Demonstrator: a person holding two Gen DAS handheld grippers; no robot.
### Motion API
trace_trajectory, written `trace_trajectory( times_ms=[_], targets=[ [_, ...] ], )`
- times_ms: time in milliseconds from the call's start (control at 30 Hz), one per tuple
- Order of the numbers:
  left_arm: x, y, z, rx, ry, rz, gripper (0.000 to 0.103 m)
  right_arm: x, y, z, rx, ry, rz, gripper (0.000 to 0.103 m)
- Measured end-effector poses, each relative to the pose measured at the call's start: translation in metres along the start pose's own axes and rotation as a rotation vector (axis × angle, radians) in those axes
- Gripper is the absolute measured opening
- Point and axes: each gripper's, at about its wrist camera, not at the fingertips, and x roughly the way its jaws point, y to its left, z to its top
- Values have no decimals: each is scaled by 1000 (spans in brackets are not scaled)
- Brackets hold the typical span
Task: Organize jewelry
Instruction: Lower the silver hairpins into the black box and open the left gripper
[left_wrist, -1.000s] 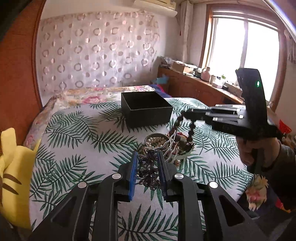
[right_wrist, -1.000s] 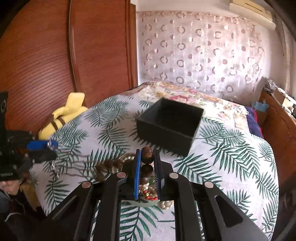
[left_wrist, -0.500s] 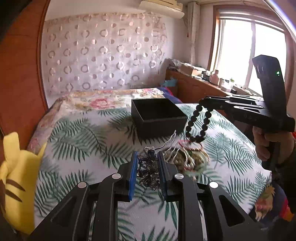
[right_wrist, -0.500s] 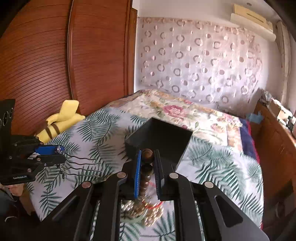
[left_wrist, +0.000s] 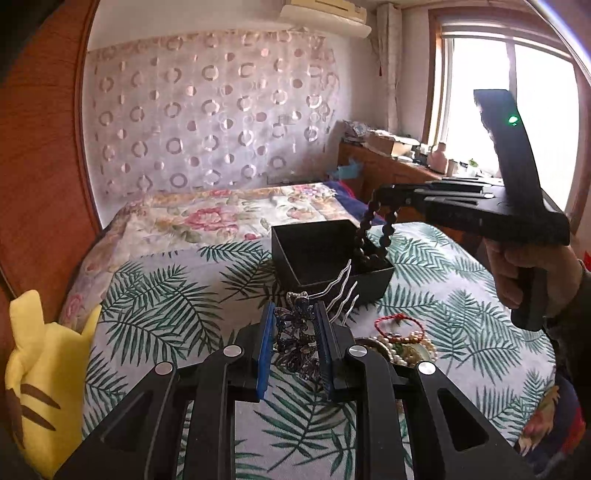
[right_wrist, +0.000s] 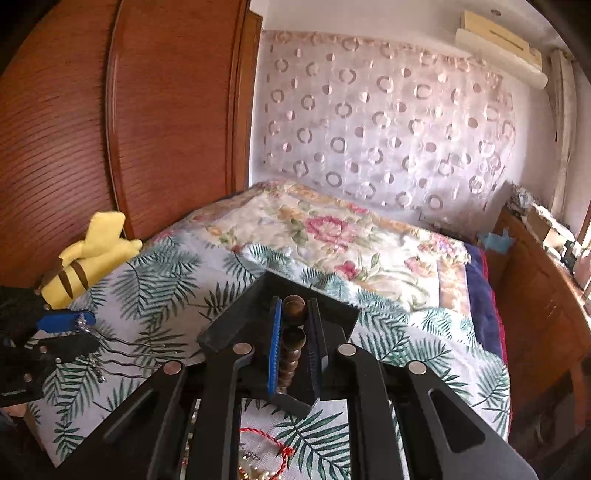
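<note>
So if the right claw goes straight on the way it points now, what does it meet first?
Most likely the black box. The right claw, shut on the dark bead bracelet, points down over the box's open top, so it would probably enter it and meet the inside. Depth is hard to judge.

Bead bracelet (left_wrist: 373, 236) in right tongs (right_wrist: 294, 332), off the jewelry pile, now over black box (left_wrist: 291, 236).

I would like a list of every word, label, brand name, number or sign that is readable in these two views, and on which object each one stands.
No text can be read in either view.
The black box shows no label or brand.
The air conditioner shows no readable mark.
The boxes on the wooden cabinet are too small and blurred to read.
The right hand-held gripper shows only a green light, no writing.
</note>
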Motion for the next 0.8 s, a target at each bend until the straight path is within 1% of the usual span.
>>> trace_trajectory(
  times_ms=[133, 267, 300, 333, 367, 400, 600, 800],
  targets=[
    [13, 2, 5, 1, 15, 7, 20, 26, -4, -9, 36, 68, 27, 15],
    [31, 2, 14, -4, 27, 14, 20, 33, -7, -16, 62, 83, 45, 16],
    [36, 2, 17, -4, 28, 15, 20, 32, -9, -17, 70, 82, 54, 21],
    [39, 0, 20, -3, 28, 18, 20, 29, -12, -18, 82, 75, 70, 31],
    [43, -1, 24, -2, 28, 23, 20, 27, -14, -19, 88, 69, 75, 35],
    [47, -2, 27, -2, 27, 25, 20, 24, -16, -19, 95, 62, 75, 38],
    [71, -12, 49, -4, 31, 25, 20, 3, -30, -32, 121, 48, 76, 38],
    [111, -26, 58, 1, 83, 28, 20, -9, -35, -57, 148, 54, 89, 38]
  ],
)
